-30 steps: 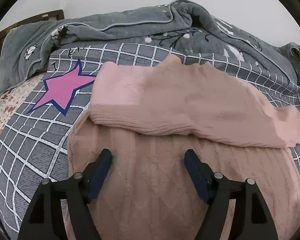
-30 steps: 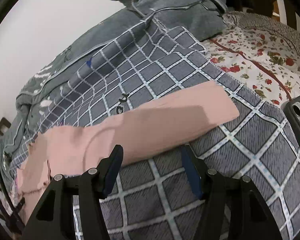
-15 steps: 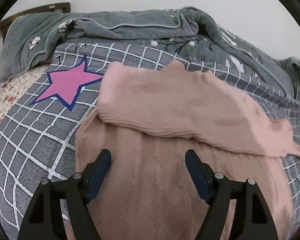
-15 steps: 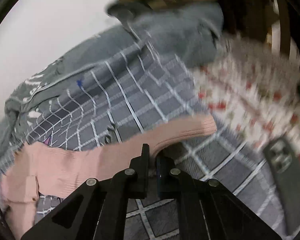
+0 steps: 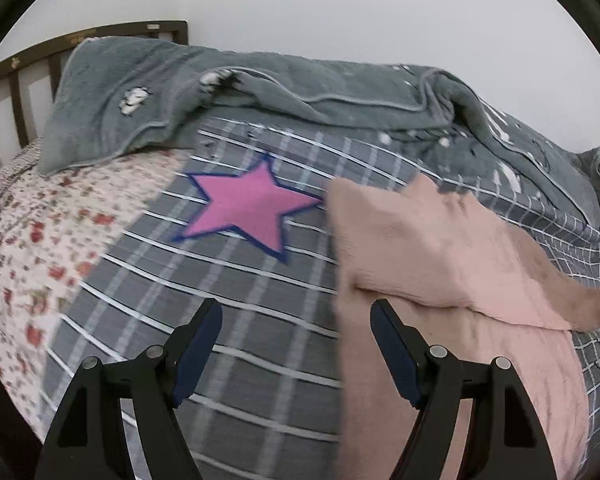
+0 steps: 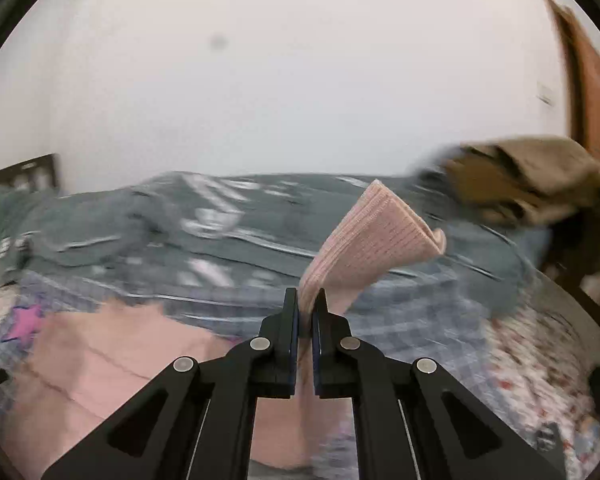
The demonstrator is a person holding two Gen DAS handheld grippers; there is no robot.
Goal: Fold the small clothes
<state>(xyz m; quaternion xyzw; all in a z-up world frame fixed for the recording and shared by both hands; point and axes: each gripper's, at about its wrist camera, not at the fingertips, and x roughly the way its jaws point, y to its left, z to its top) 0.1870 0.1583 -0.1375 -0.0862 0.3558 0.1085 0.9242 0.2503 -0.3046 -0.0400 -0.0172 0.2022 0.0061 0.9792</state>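
While the grey checked bedspread point(image 5: 236, 320) fills my view, the pink knitted sweater point(image 5: 460, 280) lies at three o'clock; my right gripper point(image 6: 308, 304) pinches its ribbed sleeve point(image 6: 380, 236), my left gripper point(image 5: 296, 344) gapes wide.

Open checked quilt point(image 5: 236, 360) lies bare ahead of the left gripper point(image 5: 296, 354); a bunched grey blanket point(image 5: 260, 92) and wooden headboard point(image 5: 16, 80) block the far side.
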